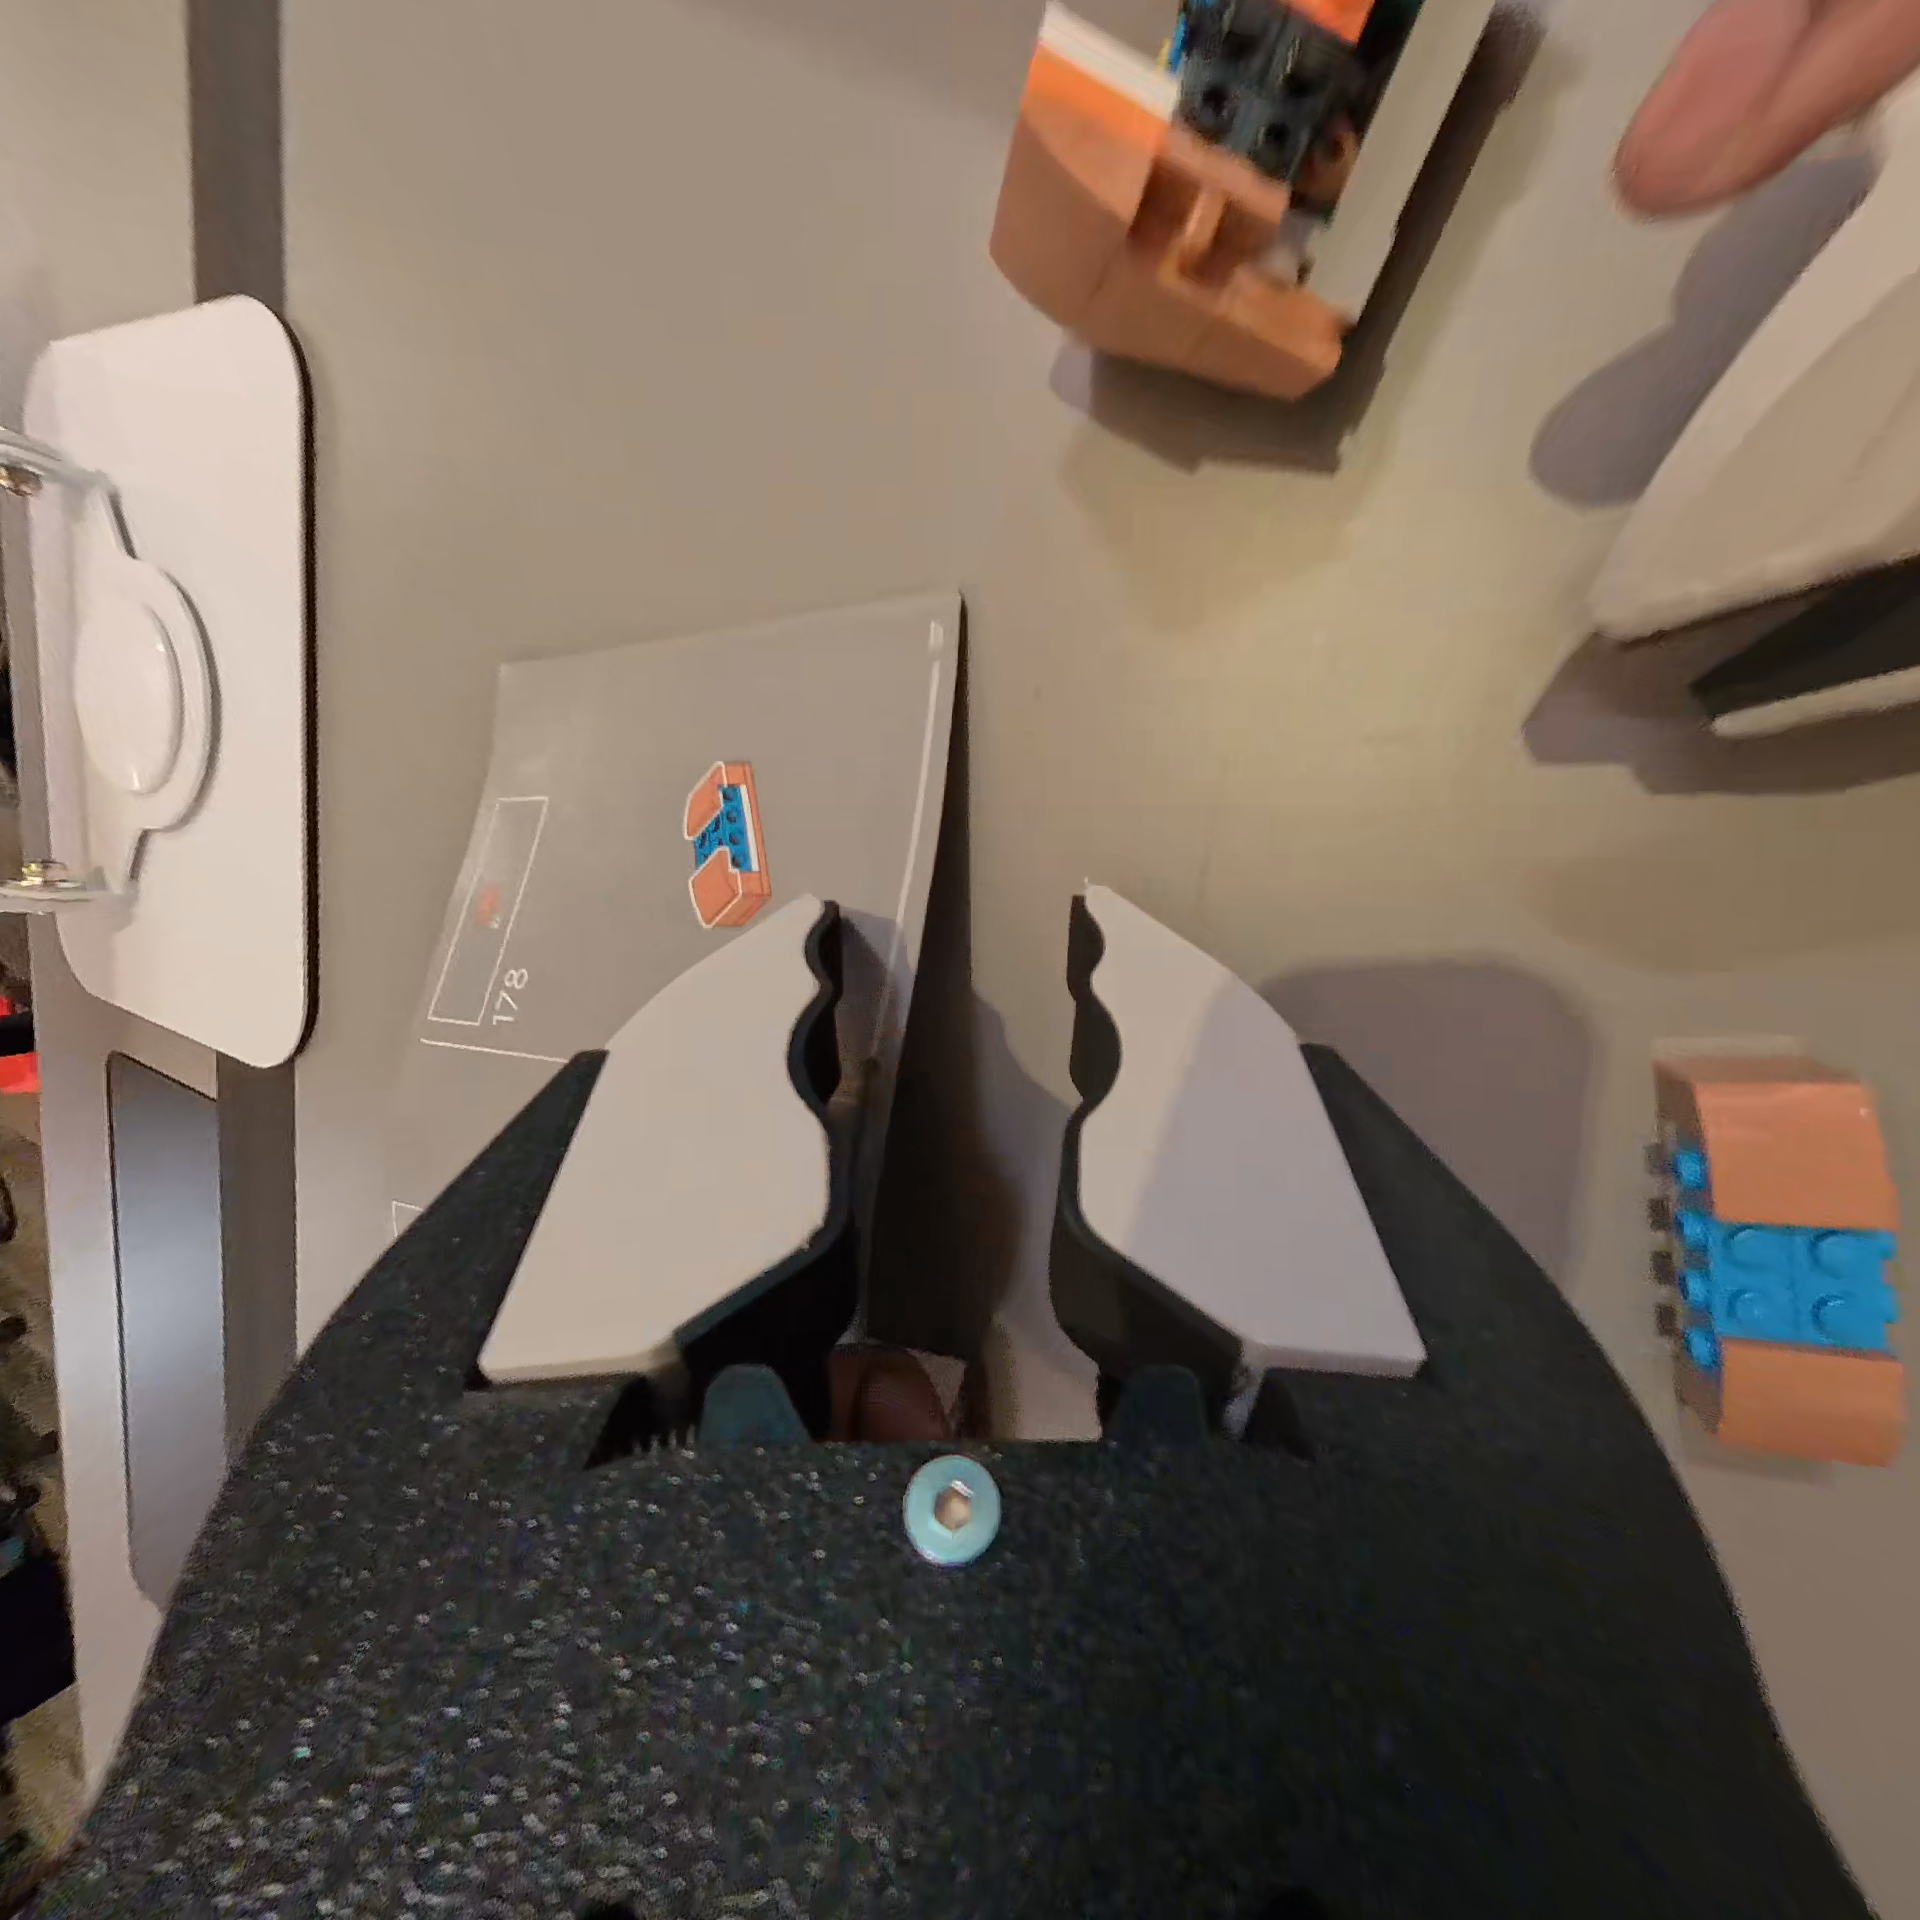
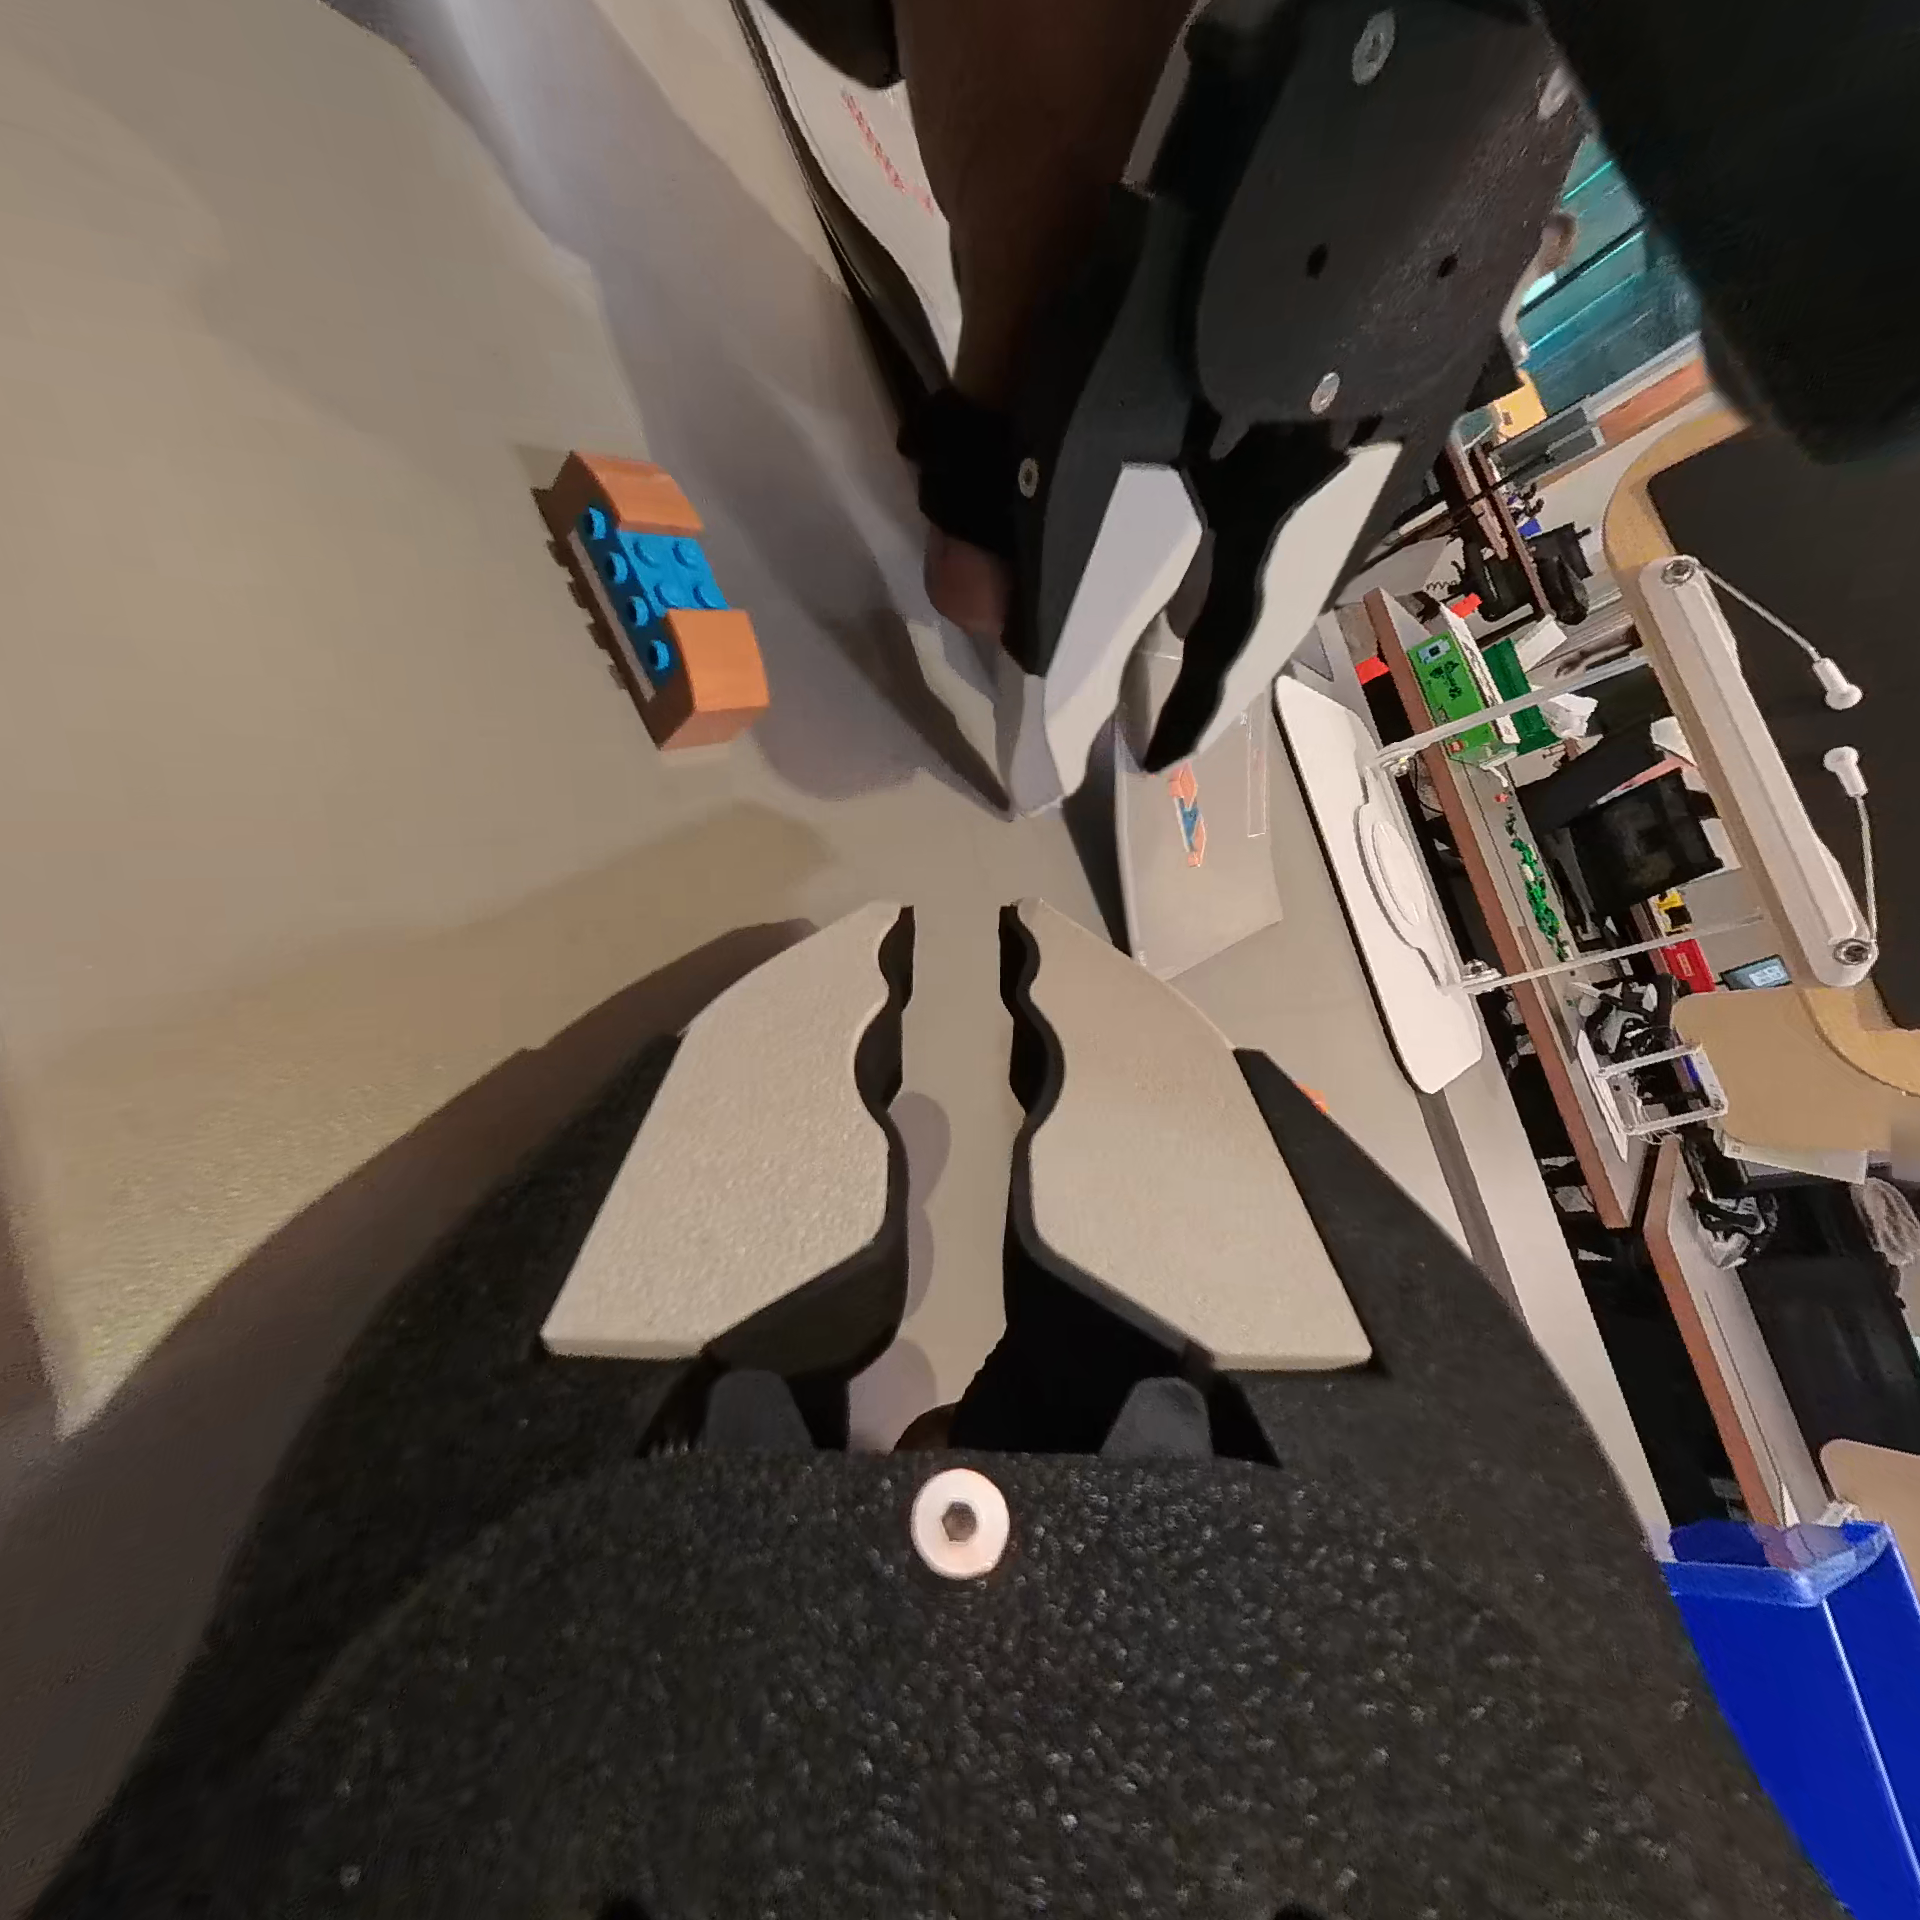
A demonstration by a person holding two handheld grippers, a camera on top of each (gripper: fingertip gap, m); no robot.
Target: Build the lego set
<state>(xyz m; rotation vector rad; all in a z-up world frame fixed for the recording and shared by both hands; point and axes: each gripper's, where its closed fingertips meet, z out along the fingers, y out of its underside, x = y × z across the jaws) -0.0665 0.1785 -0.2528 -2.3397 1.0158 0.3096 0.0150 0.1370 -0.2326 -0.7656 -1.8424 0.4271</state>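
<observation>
Ok so the left gripper (image 1: pixel 951 914) is hanging over the grey table (image 1: pixel 623 364) with its jaws spread fairly wide and nothing sitting between them. Right ahead of the jaws, and running under the left finger (image 1: pixel 707 1101), the instruction booklet (image 1: pixel 727 727) is lying open, one page edge lifting up in the gap. The orange-and-blue lego piece (image 1: pixel 1777 1247) is sitting off to the right of the jaws, well apart from them, studs showing. Farther ahead and to the right there's a bigger orange lego chunk (image 1: pixel 1164 218) with dark studded bits on it, kind of blurry. A blurred fingertip (image 1: pixel 1756 114) is poking in at the far right corner. To the left of the jaws, a white pad (image 1: pixel 229 665) with a clear bracket on it is lying at the table edge.

The right gripper (image 2: pixel 956 914) is showing only a narrow gap, nothing in it either. From its camera the same orange-and-blue piece (image 2: pixel 665 592) is sitting ahead and to the left of the jaws, nothing touching it. Straight ahead, the other gripper (image 2: pixel 1122 769) is coming down, tips close over the booklet (image 2: pixel 1195 862), so it's sort of crowding the space in front. Off to the right, past the table edge, cluttered benches (image 2: pixel 1621 894) are showing, and a blue bin (image 2: pixel 1829 1704) is sitting near the right finger's side.
</observation>
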